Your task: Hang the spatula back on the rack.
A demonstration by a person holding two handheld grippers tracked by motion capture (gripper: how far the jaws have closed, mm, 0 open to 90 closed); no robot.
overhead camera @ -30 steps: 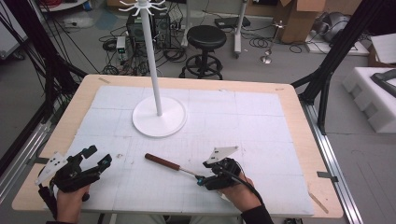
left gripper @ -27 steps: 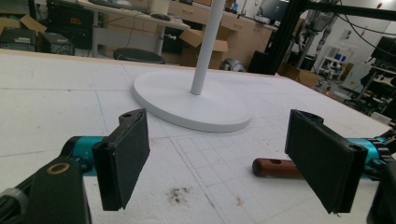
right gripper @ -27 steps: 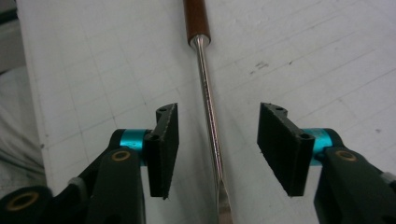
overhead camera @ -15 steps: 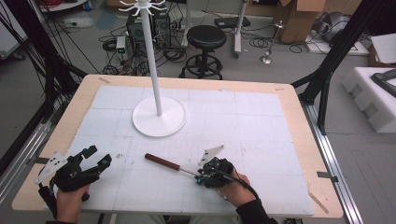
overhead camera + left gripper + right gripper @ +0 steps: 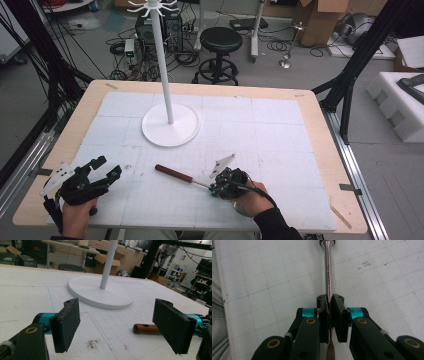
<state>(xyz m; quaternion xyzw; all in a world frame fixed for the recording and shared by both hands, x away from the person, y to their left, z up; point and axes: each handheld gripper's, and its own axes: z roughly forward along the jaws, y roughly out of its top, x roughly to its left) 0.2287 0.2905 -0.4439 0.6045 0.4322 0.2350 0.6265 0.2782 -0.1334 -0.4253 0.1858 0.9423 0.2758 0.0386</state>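
R gripper jaws clamped on screwdriver shaft, handle ahead of jaws: lift level, w/o twisting; L gripper jaws wide apart.

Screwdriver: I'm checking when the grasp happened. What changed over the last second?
The right gripper sank lower over the screwdriver and is shut on its metal shaft. The screwdriver lies where it lay. The left gripper stayed open at the near left, and the white stand stayed put.

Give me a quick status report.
Right gripper shut on screwdriver shaft. Left gripper open, empty. White stand behind, clear of both.
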